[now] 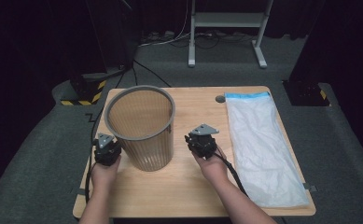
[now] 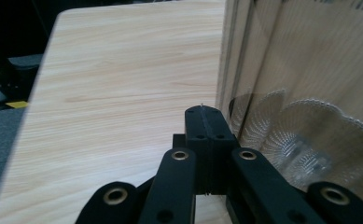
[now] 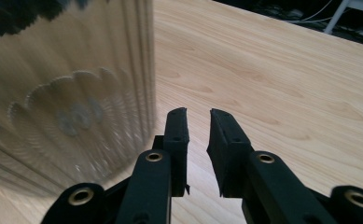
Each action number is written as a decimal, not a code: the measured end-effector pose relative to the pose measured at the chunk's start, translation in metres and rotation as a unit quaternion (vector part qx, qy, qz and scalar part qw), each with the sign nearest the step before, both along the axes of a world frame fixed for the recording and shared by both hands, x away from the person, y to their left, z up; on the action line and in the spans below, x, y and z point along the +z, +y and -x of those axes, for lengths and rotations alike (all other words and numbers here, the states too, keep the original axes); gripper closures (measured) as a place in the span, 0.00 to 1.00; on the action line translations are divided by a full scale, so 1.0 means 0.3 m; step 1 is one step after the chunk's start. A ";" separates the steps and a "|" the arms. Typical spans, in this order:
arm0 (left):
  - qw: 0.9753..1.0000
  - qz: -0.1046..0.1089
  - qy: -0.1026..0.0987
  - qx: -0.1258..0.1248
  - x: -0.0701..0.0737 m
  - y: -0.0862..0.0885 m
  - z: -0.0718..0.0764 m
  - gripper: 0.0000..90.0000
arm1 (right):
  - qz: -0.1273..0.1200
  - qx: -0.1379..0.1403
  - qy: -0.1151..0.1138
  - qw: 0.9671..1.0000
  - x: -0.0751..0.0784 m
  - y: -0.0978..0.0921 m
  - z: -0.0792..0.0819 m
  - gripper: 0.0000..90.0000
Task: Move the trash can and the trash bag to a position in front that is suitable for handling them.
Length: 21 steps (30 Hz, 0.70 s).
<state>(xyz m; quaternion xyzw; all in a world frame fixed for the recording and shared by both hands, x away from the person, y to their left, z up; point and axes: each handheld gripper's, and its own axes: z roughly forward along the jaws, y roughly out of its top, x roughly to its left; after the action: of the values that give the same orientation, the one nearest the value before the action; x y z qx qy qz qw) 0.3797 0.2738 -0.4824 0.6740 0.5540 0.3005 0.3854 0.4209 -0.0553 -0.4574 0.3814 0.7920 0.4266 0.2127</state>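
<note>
A grey mesh wastebasket [image 1: 142,126] stands upright on the left half of the wooden table [image 1: 188,186]. A white plastic bag [image 1: 261,144] with a blue top edge lies flat along the table's right side. My left gripper [image 1: 106,145] sits low by the basket's left side, and in the left gripper view its jaws [image 2: 206,115] are pressed together with nothing between them, the basket wall [image 2: 310,84] just to their right. My right gripper [image 1: 201,139] is between basket and bag. Its jaws [image 3: 198,116] stand a narrow gap apart, empty, with the basket [image 3: 67,93] close on their left.
A round cable hole [image 1: 220,99] is in the table's far edge near the bag's top. Beyond the table are a white metal frame [image 1: 226,28] and dark stands, one with a yellow-black striped base [image 1: 83,95]. Grey carpet surrounds the table.
</note>
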 end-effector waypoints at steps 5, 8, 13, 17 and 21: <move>0.999 0.001 -0.008 -0.036 -0.003 -0.149 0.000 1.00 | 0.005 -0.022 -0.009 1.000 -0.007 -0.104 0.022 0.84; 0.999 0.004 -0.009 -0.048 -0.004 -0.223 0.000 1.00 | 0.002 -0.036 -0.005 0.999 -0.014 -0.154 0.029 0.83; 0.997 0.001 -0.005 -0.082 -0.010 -0.381 -0.006 1.00 | 0.011 -0.058 -0.015 0.998 -0.034 -0.293 0.075 0.82; 0.996 0.000 -0.005 -0.092 -0.008 -0.457 -0.016 1.00 | 0.011 -0.081 -0.016 0.997 -0.039 -0.358 0.085 0.85; 0.994 0.000 -0.004 -0.108 -0.006 -0.529 -0.033 1.00 | 0.011 -0.102 -0.012 0.995 -0.049 -0.432 0.083 0.85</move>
<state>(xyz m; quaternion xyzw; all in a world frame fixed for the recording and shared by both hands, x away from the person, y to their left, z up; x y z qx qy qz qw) 0.3896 0.1152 -0.4843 0.7286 0.4768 0.2598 0.4175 0.3961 -0.1850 -0.4720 0.4524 0.7511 0.3988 0.2686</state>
